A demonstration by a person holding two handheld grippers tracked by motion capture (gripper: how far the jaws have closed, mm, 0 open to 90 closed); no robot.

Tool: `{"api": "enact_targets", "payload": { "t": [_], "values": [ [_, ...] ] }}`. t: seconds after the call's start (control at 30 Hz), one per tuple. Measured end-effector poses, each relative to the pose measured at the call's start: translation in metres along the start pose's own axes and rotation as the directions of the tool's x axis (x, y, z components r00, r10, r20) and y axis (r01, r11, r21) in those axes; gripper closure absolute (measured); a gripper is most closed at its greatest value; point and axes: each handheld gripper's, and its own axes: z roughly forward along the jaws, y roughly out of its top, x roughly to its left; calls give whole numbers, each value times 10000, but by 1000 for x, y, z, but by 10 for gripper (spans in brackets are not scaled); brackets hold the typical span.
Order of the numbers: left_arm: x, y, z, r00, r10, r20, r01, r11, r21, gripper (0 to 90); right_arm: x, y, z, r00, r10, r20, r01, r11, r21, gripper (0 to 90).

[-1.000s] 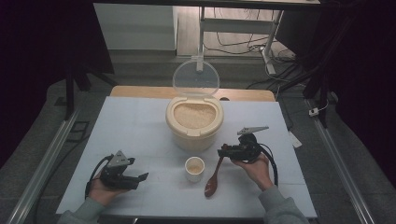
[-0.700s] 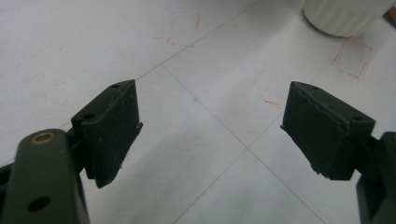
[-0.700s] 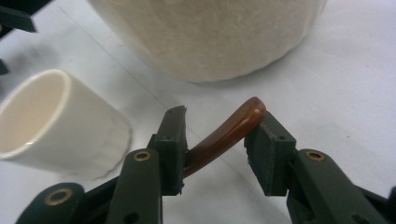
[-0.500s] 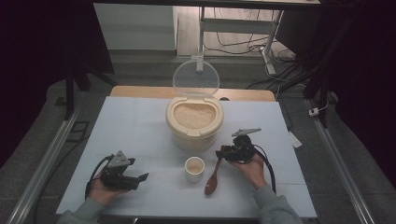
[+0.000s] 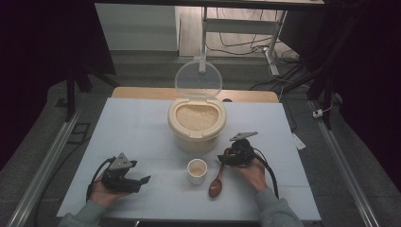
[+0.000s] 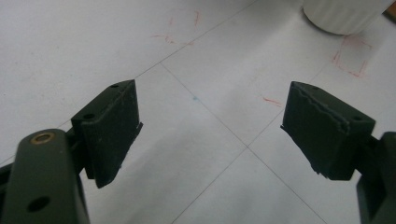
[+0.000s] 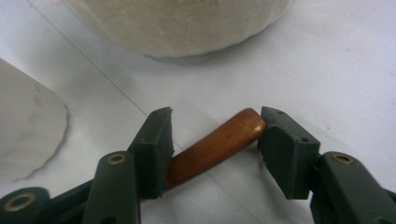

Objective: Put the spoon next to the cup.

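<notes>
Spoon set down, both grippers idle.
Your right gripper has just been opening; the spoon handle lies loose between its spread fingers, released. Left gripper gapes empty.

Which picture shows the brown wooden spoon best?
The high view: the whole brown wooden spoon lies beside the small white cup. The right gripper view shows just its handle end between open jaws.
</notes>
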Motion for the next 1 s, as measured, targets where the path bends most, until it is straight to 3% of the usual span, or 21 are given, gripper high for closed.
{"api": "enact_targets", "payload": {
  "t": [0.2,0.4,0.77,1.0],
  "values": [
    [0,0,-1,10000,-13,-10,13,10000,-28,187,-3,0,-7,9996,293,41,-291,9985,-472,396],
    [1,0,-1,10000,-30,-19,30,10000,-62,187,-5,-5,-33,9990,441,55,-429,9888,-1432,403],
    [1,0,-2,9999,-75,-82,74,9999,-136,188,3,-43,-83,9980,-418,-466,300,9729,-2294,433],
    [1,0,-3,9999,-66,-112,64,9998,-186,189,3,-71,-107,9968,-772,-190,700,9653,-2516,436]
  ]
}}
